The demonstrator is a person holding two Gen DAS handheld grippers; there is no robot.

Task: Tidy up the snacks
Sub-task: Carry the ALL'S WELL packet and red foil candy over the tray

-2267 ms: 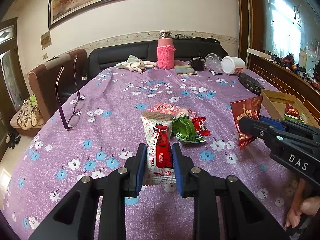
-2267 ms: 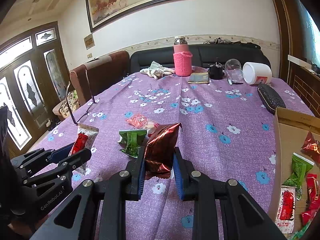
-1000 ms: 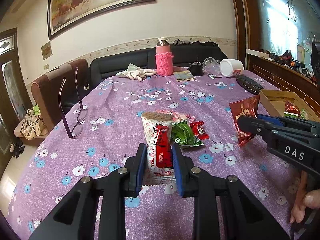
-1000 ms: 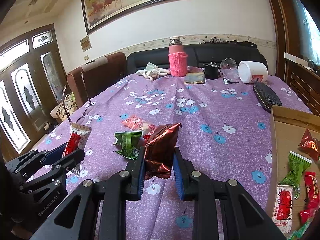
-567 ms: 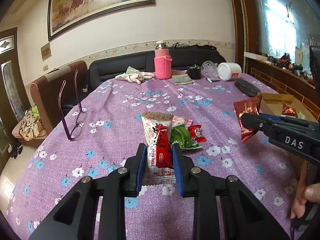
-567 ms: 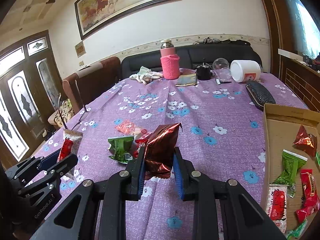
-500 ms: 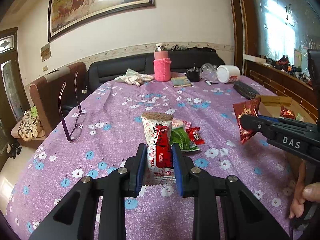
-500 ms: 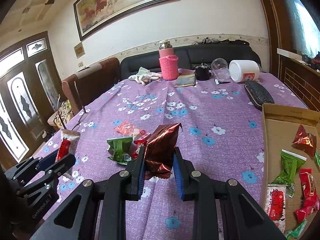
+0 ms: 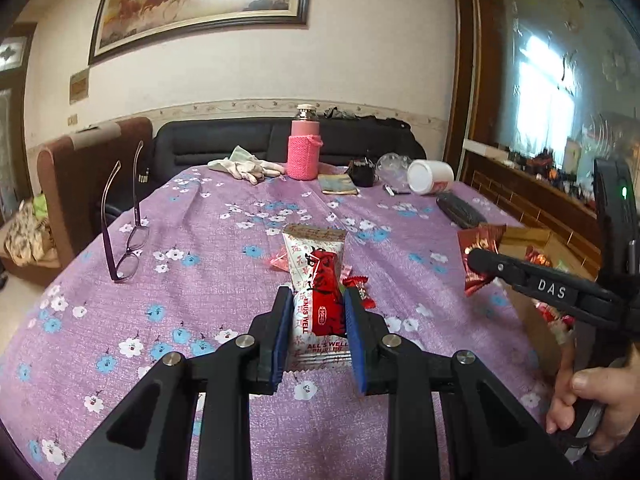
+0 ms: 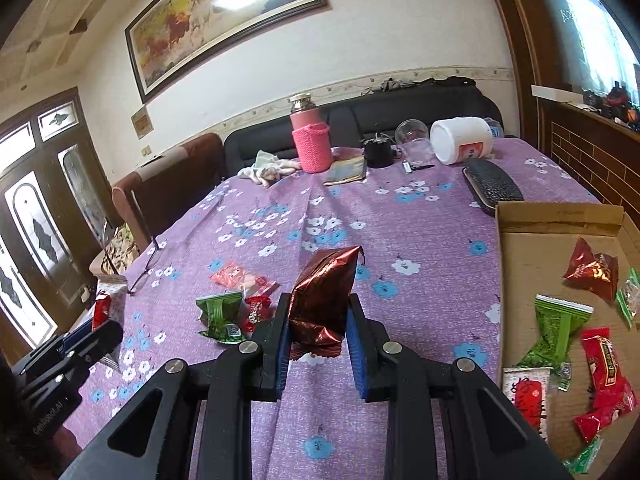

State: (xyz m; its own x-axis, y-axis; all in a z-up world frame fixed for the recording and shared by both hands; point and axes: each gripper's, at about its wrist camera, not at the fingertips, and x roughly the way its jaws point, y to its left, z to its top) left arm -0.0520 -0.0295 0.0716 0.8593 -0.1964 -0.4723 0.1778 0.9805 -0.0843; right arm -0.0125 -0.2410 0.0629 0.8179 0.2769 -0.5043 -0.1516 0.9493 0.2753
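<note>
My left gripper (image 9: 316, 304) is shut on a white and red snack packet (image 9: 318, 292), held above the purple floral tablecloth (image 9: 200, 280). My right gripper (image 10: 318, 320) is shut on a dark red foil snack bag (image 10: 326, 296), also lifted; the bag shows at the right of the left wrist view (image 9: 478, 258). On the cloth lie a green packet (image 10: 220, 314), a small red candy (image 10: 256, 308) and a pink packet (image 10: 236, 276). A cardboard box (image 10: 532, 248) at the right holds several red, green and white snacks.
Purple glasses (image 9: 124, 236) stand at the left edge. At the far end are a pink flask (image 10: 310, 140), gloves (image 10: 268, 170), a black cup (image 10: 378, 152), a clear cup (image 10: 412, 140), a white tub (image 10: 460, 140) and a black case (image 10: 492, 188).
Both grippers have risen and moved right with their snacks still held. The cardboard box now fills more of the right wrist view.
</note>
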